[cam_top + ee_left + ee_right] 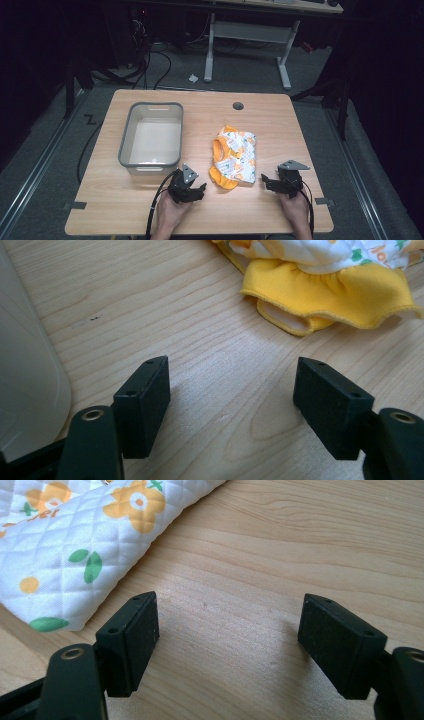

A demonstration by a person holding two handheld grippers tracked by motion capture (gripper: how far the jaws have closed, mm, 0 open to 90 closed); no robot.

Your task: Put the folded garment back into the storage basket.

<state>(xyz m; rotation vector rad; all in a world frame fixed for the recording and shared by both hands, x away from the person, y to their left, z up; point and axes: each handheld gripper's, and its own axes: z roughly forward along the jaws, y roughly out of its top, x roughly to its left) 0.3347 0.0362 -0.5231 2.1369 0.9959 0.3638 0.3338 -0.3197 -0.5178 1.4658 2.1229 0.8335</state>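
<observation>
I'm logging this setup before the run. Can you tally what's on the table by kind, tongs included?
Grey plastic bin: 1
Folded quilted garment, white with orange flowers and yellow trim: 1
Hand-held tongs: 2, the left tongs and the right tongs, both with jaws open and nothing between them
Total: 4

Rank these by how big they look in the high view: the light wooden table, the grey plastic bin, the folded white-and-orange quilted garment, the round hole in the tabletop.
1. Light wooden table
2. Grey plastic bin
3. Folded white-and-orange quilted garment
4. Round hole in the tabletop
</observation>
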